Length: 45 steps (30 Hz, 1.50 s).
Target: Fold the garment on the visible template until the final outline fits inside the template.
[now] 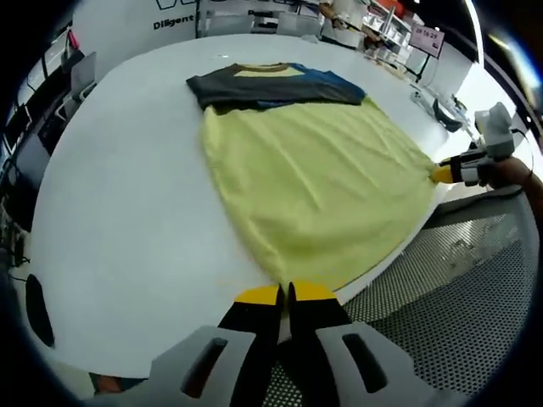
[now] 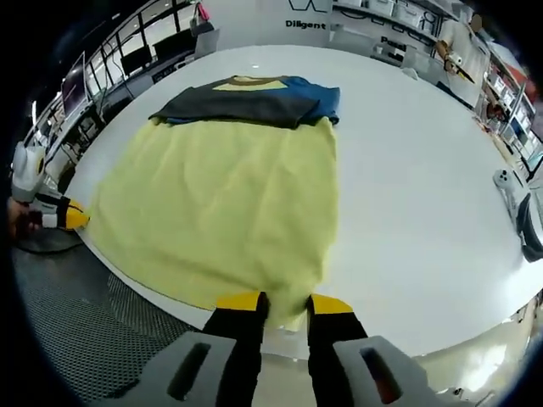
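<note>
A yellow garment (image 1: pixel 314 178) (image 2: pixel 221 203) with a dark grey and blue top part (image 1: pixel 271 85) (image 2: pixel 254 100) lies spread flat on the white tabletop (image 1: pixel 127 212) (image 2: pixel 407 170). Its hem runs along the table's near edge. My left gripper (image 1: pixel 285 295) is at one hem corner, jaws pressed together on the cloth; it also appears as the left gripper (image 2: pixel 75 217) at the picture's left. My right gripper (image 2: pixel 287 303) stands at the other hem corner with its jaws apart and yellow cloth lying between them. It shows again as the right gripper (image 1: pixel 441 175), touching the garment's corner.
Below the table edge is a perforated metal floor (image 1: pixel 458 280) (image 2: pixel 76 322). A white device (image 2: pixel 507 188) and a dark object (image 2: pixel 530 225) lie on the table's far right. Desks and shelves stand in the background.
</note>
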Motion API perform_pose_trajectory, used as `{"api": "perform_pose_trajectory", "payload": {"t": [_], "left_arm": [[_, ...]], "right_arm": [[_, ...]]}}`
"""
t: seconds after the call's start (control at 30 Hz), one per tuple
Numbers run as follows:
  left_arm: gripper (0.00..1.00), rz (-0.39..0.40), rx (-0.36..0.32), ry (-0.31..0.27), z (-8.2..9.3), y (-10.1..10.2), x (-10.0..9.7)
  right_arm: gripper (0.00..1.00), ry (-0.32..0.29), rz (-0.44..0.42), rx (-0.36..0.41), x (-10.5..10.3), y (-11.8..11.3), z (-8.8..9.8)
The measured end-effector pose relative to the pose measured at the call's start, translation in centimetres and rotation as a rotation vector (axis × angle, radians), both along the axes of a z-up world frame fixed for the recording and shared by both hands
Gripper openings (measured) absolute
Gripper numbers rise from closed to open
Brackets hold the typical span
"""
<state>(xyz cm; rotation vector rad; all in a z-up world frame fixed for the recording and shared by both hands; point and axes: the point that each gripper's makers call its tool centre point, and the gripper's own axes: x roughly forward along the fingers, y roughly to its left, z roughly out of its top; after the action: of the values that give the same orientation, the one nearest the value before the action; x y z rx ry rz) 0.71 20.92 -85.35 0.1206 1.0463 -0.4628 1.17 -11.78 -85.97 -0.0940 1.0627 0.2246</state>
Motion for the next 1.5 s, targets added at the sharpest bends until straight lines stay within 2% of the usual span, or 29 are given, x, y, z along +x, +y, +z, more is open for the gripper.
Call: {"api": "perform_pose_trajectory", "payload": {"t": [0.13,0.2,0.27,0.3,0.37,0.4,0.43,0.5,0.53,0.6,0.83,1.0,1.1,1.33,1.4,1.5], "left_arm": [[0.04,0.016,-0.003,-0.018,0.3,0.3,0.4],[0.04,0.034,-0.014,-0.030,0.6,0.5,0.7],[0.04,0.018,-0.001,-0.041,0.7,0.8,0.8],[0.04,0.026,-0.007,-0.034,0.7,1.0,0.7],[0.04,0.059,-0.030,-0.059,1.2,1.1,1.2],[0.04,0.065,-0.022,-0.063,1.4,1.2,1.4],[0.04,0.064,0.026,-0.081,1.5,1.6,1.6],[0.04,-0.015,0.070,-0.128,1.6,1.4,1.9],[0.04,0.010,0.049,-0.115,1.6,1.2,1.6],[0.04,0.045,0.022,-0.126,1.9,1.4,2.1],[0.05,0.033,-0.003,-0.156,2.8,1.4,2.5],[0.05,0.096,-0.040,-0.206,4.0,1.6,3.8],[0.05,0.070,-0.036,-0.257,4.8,1.4,4.6],[0.05,0.088,-0.061,-0.309,6.5,1.6,6.0],[0.05,0.052,-0.047,-0.359,7.1,1.6,6.6],[0.05,0.112,-0.088,-0.342,7.4,1.5,7.0]], "right_arm": [[0.00,0.004,-0.001,0.011,0.1,0.0,0.0],[0.00,-0.016,-0.023,0.024,0.2,-0.1,0.4],[0.00,-0.020,-0.015,0.012,0.2,-0.2,0.4],[0.00,-0.025,-0.021,0.019,0.2,-0.1,0.5],[0.00,-0.034,-0.019,0.017,0.3,-0.1,0.7],[0.00,-0.040,-0.021,0.015,0.4,-0.2,0.9],[0.00,-0.046,-0.030,0.026,0.4,-0.1,1.1],[0.00,-0.047,-0.026,0.032,0.5,0.0,1.1],[0.00,-0.050,-0.027,0.038,0.5,-0.1,1.1],[0.00,-0.061,-0.042,0.051,0.6,-0.2,1.3],[0.00,-0.089,-0.029,0.054,1.2,-0.3,2.4],[0.00,-0.127,-0.019,0.056,2.3,-0.2,3.4],[0.00,-0.138,-0.030,0.063,3.1,-0.3,3.8],[0.00,-0.184,-0.038,0.083,4.7,-0.2,5.2],[0.00,-0.189,-0.045,0.096,5.1,-0.1,5.4],[0.00,-0.204,-0.049,0.097,5.6,-0.2,5.7]]}}
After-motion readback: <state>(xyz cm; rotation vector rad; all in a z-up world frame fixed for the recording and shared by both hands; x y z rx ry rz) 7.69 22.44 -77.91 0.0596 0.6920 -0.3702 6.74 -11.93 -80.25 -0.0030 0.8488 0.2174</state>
